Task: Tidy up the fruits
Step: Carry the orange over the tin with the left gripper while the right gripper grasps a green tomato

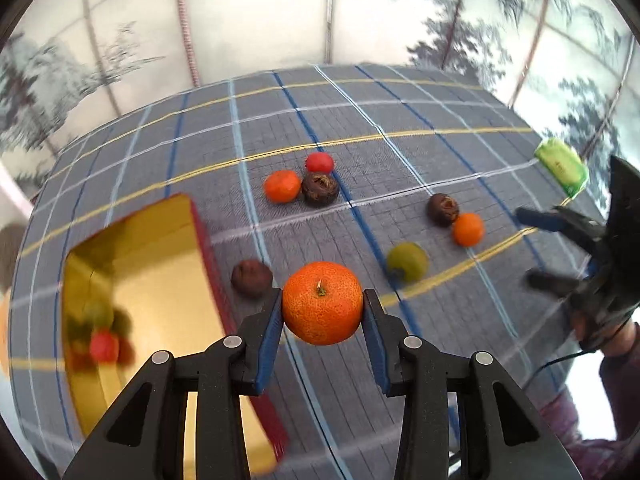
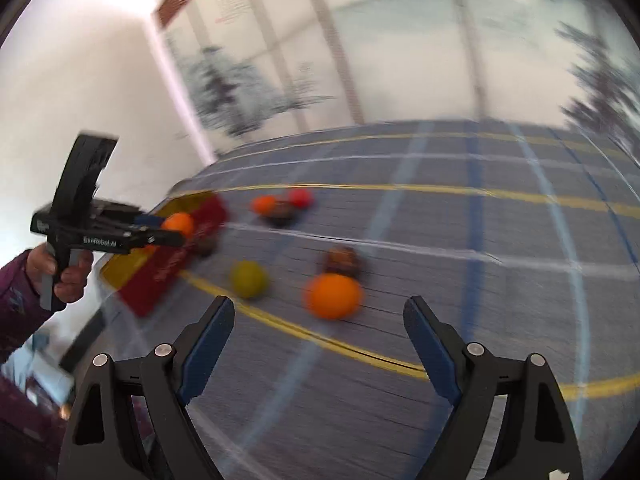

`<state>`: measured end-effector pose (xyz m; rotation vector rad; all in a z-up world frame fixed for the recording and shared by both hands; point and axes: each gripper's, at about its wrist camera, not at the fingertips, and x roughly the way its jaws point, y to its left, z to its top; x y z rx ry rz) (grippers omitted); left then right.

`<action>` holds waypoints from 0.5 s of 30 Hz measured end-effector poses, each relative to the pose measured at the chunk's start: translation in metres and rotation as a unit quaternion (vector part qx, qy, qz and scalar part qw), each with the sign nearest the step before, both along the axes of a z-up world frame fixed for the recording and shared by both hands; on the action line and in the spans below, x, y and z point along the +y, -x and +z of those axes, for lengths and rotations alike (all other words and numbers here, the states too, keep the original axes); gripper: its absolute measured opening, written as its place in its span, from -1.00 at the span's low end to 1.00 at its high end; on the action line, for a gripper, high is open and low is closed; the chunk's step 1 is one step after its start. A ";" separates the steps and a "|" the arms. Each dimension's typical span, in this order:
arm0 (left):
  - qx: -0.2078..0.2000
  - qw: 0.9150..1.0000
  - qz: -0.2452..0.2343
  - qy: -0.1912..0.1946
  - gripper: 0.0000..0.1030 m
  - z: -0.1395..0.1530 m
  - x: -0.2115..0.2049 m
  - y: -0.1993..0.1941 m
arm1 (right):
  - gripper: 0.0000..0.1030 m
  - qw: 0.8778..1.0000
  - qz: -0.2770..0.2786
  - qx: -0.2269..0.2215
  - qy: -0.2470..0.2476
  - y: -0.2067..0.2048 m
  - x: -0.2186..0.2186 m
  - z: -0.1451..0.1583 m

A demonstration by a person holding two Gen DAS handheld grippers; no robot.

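My left gripper [image 1: 322,304] is shut on a large orange [image 1: 322,303] and holds it above the checked cloth, just right of a gold box with red sides [image 1: 160,248]. The box holds several blurred fruits [image 1: 105,344]. In the right wrist view the left gripper [image 2: 176,232] holds the orange [image 2: 178,223] beside the box [image 2: 168,268]. My right gripper [image 2: 320,320] is open and empty, above the cloth near an orange [image 2: 333,295], a green fruit [image 2: 248,278] and a dark brown fruit [image 2: 342,260]. It shows at the right in the left wrist view [image 1: 528,246].
On the cloth [image 1: 400,160] lie a red fruit [image 1: 319,162], a small orange [image 1: 282,186], dark brown fruits [image 1: 320,189] [image 1: 443,209] [image 1: 252,278], another orange [image 1: 468,229] and a green fruit [image 1: 407,261]. A green packet [image 1: 562,166] lies at the far right edge.
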<state>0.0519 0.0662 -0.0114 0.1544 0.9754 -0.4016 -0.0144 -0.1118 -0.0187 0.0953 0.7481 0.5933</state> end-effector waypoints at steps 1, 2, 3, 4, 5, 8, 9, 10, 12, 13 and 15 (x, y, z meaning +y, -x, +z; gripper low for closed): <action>-0.004 1.000 0.005 0.004 -0.22 0.003 0.002 0.007 | 0.64 1.000 0.019 -0.001 0.009 -0.001 0.015 0.001; -0.009 1.000 0.012 0.007 -0.22 0.006 0.007 0.015 | 0.64 0.999 0.036 0.000 0.020 -0.003 0.030 0.001; -0.013 1.000 0.023 0.009 -0.22 0.010 0.013 0.024 | 0.64 0.998 0.049 0.003 0.030 -0.006 0.042 -0.001; -0.015 0.999 0.036 0.010 -0.22 0.012 0.020 0.032 | 0.64 0.997 0.060 0.007 0.042 -0.010 0.054 -0.004; -0.016 0.999 0.049 0.014 -0.22 0.013 0.029 0.039 | 0.63 0.996 0.068 0.012 0.055 -0.016 0.065 -0.008; -0.014 0.996 0.084 0.027 -0.22 0.014 0.054 0.056 | 0.56 0.994 0.079 0.032 0.071 -0.032 0.089 -0.018; -0.014 0.995 0.097 0.031 -0.22 0.013 0.064 0.063 | 0.54 0.994 0.078 0.039 0.073 -0.037 0.092 -0.021; -0.014 0.993 0.110 0.034 -0.22 0.012 0.073 0.068 | 0.52 0.993 0.077 0.047 0.074 -0.043 0.095 -0.024; -0.011 0.990 0.134 0.040 -0.22 0.008 0.091 0.079 | 0.50 0.993 0.071 0.060 0.078 -0.049 0.098 -0.030; -0.010 0.989 0.142 0.041 -0.22 0.007 0.098 0.082 | 0.47 0.992 0.068 0.067 0.081 -0.054 0.100 -0.033; -0.009 0.986 0.159 0.043 -0.22 0.005 0.111 0.087 | 0.43 0.992 0.062 0.076 0.086 -0.059 0.101 -0.038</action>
